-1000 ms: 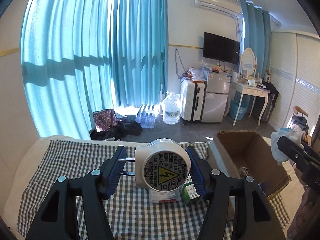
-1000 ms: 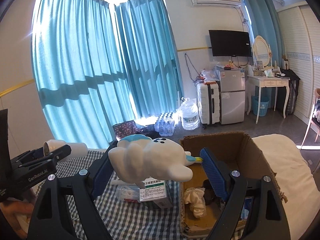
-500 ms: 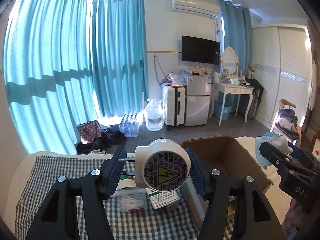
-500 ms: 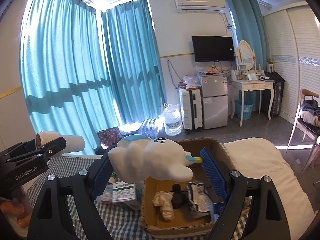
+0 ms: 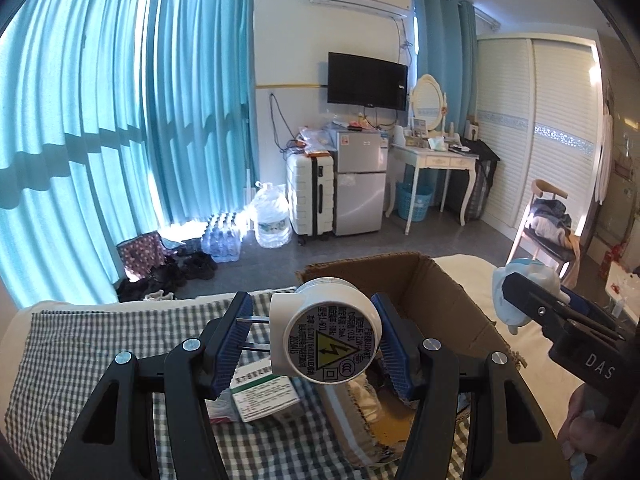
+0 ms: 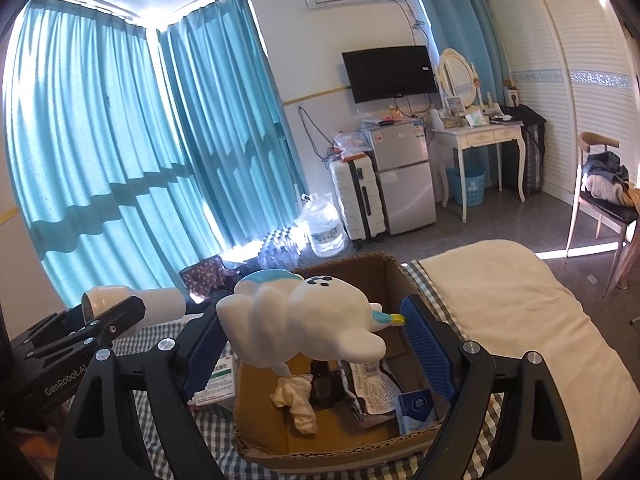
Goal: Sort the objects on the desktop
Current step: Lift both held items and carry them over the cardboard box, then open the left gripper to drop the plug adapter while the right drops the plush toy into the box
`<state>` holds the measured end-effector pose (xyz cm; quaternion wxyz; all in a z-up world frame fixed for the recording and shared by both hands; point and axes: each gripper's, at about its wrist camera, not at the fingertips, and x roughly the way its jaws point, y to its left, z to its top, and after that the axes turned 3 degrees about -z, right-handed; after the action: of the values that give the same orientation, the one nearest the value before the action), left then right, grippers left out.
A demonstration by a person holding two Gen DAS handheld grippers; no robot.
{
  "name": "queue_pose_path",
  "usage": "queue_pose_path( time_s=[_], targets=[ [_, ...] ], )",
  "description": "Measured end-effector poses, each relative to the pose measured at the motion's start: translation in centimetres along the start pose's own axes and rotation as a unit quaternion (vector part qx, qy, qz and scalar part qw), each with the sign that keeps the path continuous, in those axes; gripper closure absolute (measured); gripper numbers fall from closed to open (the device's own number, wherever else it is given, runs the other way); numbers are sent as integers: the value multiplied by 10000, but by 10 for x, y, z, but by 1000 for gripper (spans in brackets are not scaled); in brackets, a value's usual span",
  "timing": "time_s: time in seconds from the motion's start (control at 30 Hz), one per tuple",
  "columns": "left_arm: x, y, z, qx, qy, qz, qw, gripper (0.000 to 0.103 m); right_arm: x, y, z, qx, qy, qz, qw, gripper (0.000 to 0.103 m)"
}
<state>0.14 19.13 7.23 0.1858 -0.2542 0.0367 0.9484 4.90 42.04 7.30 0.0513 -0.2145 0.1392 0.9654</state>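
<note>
Left hand-held gripper (image 5: 310, 338) clamped on a white round plug-in device (image 5: 326, 340), prongs against the left pad, labelled round face toward the camera, carried above the near-left rim of the open cardboard box (image 5: 444, 304). Right hand-held gripper (image 6: 310, 338) closed on a white cartoon toy with blue trim (image 6: 300, 320) — long axis crosswise between the pads, yellow tip touching the right pad, hanging directly over the box (image 6: 260, 432) interior. Box opening below and just ahead of both loads; right load squarely over it, left load at the edge, so right hand nearer to a drop, as a judgement. Inside the box: crumpled pale cloth (image 6: 298, 400), small dark object (image 6: 324, 384), printed foil packet (image 6: 374, 388), blue packet (image 6: 416, 410). Outside, on the checked cloth (image 5: 80, 356) of the tabletop — green-and-white medicine carton (image 5: 264, 394) just beside the box's left wall.
</note>
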Motion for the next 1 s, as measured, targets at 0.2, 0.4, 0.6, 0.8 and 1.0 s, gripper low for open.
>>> queue_pose_path(
  time_s=[0.2, 0.4, 0.6, 0.8, 1.0],
  targets=[
    [38, -19, -3, 15, 228, -225, 9995, 41, 33, -19, -11, 301, 473, -118, 9984, 19],
    [79, -36, -9, -28, 510, -434, 9978, 41, 54, -28, -22, 155, 922, -516, 9943, 19],
    [123, -44, -21, -143, 861, -577, 9945, 41, 84, -33, -37, -58, 1427, -757, 9868, 19],
    [153, -43, -34, -231, 1125, -588, 9916, 41, 106, -42, -48, -119, 1771, -782, 9810, 19],
    [163, -44, -40, -219, 1261, -589, 9900, 41, 119, -50, -56, -102, 2080, -913, 9738, 18]
  ],
)
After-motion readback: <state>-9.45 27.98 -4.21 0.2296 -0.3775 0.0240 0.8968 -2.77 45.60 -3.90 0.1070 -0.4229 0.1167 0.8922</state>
